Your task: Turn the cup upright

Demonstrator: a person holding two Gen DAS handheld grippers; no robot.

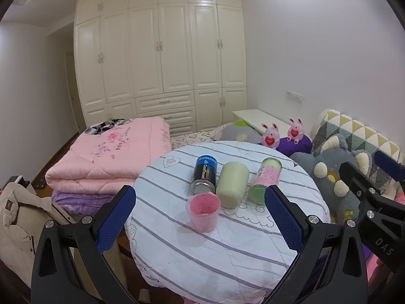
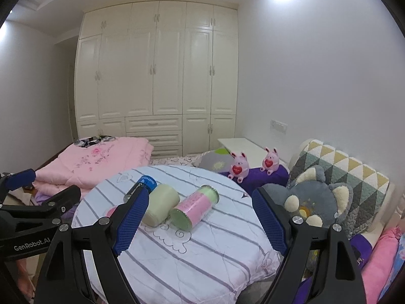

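Note:
A pink cup [image 1: 202, 212] stands upright, mouth up, on the round table [image 1: 227, 248] with a striped cloth. Behind it three items lie on their sides: a dark CoolTowel can [image 1: 204, 174], a cream cup [image 1: 233, 184] and a green and pink can [image 1: 265, 180]. My left gripper [image 1: 200, 217] is open and empty, its fingers on either side of the pink cup, nearer than it. In the right wrist view my right gripper [image 2: 200, 219] is open and empty above the table, near the green and pink can [image 2: 193, 207] and cream cup [image 2: 162, 204]. The pink cup [image 2: 111, 211] is mostly hidden behind its left finger.
A folded pink quilt [image 1: 111, 159] lies on the bed to the left. A grey plush toy [image 1: 336, 177] and patterned cushion [image 1: 359, 131] sit right of the table. Two pink plush pigs [image 1: 272, 136] stand behind it. A white wardrobe [image 1: 162, 58] fills the far wall.

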